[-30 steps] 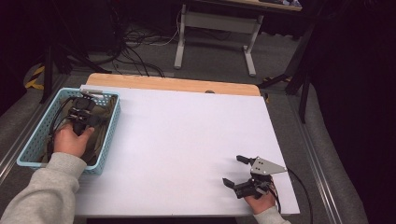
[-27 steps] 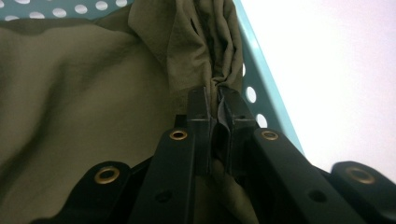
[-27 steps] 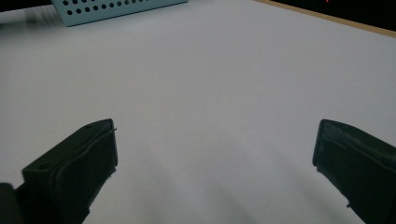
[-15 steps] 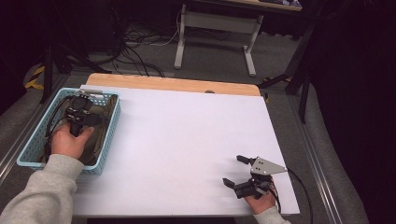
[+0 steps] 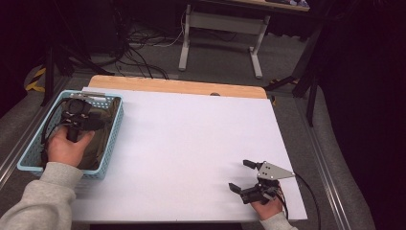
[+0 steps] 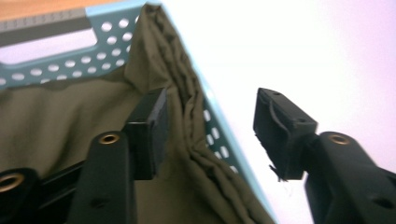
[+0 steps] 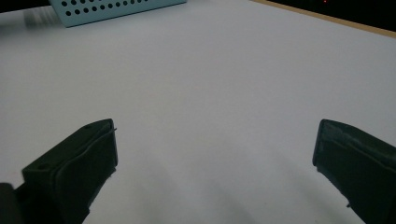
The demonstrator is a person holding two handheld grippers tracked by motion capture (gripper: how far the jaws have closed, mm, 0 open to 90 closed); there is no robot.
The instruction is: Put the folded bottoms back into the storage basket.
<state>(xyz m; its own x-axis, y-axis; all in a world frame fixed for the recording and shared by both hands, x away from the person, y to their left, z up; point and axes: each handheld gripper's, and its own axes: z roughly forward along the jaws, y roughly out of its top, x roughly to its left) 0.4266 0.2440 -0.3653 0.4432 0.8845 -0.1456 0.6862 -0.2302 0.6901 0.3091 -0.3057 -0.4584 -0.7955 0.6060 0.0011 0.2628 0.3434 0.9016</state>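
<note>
Tongs first: the left gripper [image 5: 79, 112] sits over the blue basket [image 5: 31, 155] at about nine o'clock on the table [image 5: 191, 139], its jaws spread with nothing between them. In the left gripper view one jaw hangs inside the basket against the olive cloth [image 6: 56, 116] that lines it, and the other hangs outside, over the white tabletop — they straddle the basket's wall and the bunched cloth edge without closing on either. The left hand [image 5: 67, 146] grips the tool from behind, its grey sleeve [image 5: 36, 201] coming in from seven o'clock.

At about five o'clock the right gripper [image 5: 242, 177] rests low near the table's front edge — jaws wide apart, pointing toward nine o'clock, empty. The right hand [image 5: 267, 207] holds it from below, and its cable [image 5: 306, 191] loops off to the right.
</note>
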